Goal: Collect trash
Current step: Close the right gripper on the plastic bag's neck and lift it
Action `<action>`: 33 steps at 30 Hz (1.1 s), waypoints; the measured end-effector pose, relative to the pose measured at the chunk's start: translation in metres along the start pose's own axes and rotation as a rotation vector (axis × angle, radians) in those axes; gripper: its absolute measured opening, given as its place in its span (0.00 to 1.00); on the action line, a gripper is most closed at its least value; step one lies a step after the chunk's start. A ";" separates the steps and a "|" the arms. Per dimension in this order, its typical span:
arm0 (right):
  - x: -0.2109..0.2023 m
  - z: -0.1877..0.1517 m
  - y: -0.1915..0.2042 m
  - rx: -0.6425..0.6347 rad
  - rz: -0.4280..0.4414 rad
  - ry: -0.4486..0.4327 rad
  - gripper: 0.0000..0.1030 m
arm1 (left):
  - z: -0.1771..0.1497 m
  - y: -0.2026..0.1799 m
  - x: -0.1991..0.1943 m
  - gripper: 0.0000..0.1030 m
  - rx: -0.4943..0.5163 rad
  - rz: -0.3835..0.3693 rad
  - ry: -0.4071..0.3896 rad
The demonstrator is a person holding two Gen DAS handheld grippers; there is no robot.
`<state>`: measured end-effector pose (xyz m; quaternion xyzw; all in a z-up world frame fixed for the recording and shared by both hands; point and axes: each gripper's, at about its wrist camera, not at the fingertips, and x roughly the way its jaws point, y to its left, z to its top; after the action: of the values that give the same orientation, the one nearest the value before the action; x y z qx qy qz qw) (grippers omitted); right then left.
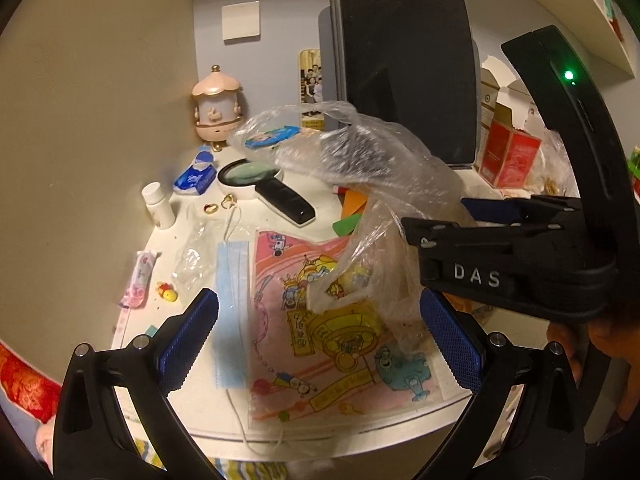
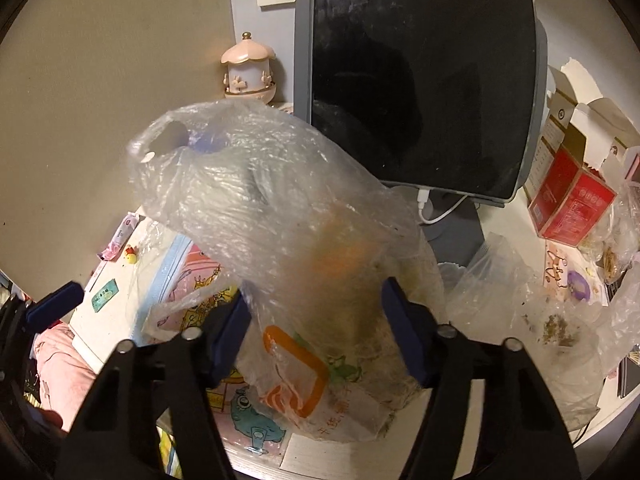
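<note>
A crumpled clear plastic bag (image 2: 280, 208) stands up from the white desk (image 2: 472, 412), and my right gripper (image 2: 316, 332) is shut on its lower part, a blue pad pressing each side. In the left wrist view the same bag (image 1: 360, 168) hangs from the right gripper (image 1: 416, 236) at the right. My left gripper (image 1: 320, 332) is open above a pink cartoon sheet (image 1: 328, 360). A blue face mask (image 1: 230, 312) lies just inside its left pad. A clear wrapper (image 1: 192, 256) and a pink packet (image 1: 140, 280) lie further left.
A dark monitor (image 1: 404, 60) stands at the back, with a pink carousel toy (image 1: 216, 100), magnifying glass (image 1: 256, 178), tissue pack (image 1: 196, 176) and white bottle (image 1: 158, 204) near it. A red box (image 2: 568, 204) and another crumb-strewn clear bag (image 2: 540, 312) sit right. The desk's front edge (image 1: 320, 436) is close.
</note>
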<state>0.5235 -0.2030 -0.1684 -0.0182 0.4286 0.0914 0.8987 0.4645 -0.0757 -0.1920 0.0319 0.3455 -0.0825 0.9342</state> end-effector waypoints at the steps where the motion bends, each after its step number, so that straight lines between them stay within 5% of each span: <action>1: 0.002 0.000 -0.001 0.002 0.008 0.006 0.50 | 0.001 -0.001 0.001 0.95 0.008 -0.001 0.000; 12: 0.002 -0.002 -0.008 0.049 0.065 0.011 0.05 | 0.000 -0.002 0.005 0.95 0.003 -0.021 0.009; 33: -0.099 0.021 0.022 0.005 0.110 -0.180 0.03 | -0.005 0.024 -0.080 0.96 -0.036 0.012 -0.082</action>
<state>0.4748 -0.1934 -0.0777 0.0161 0.3468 0.1408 0.9272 0.4059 -0.0408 -0.1440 0.0136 0.3081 -0.0721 0.9485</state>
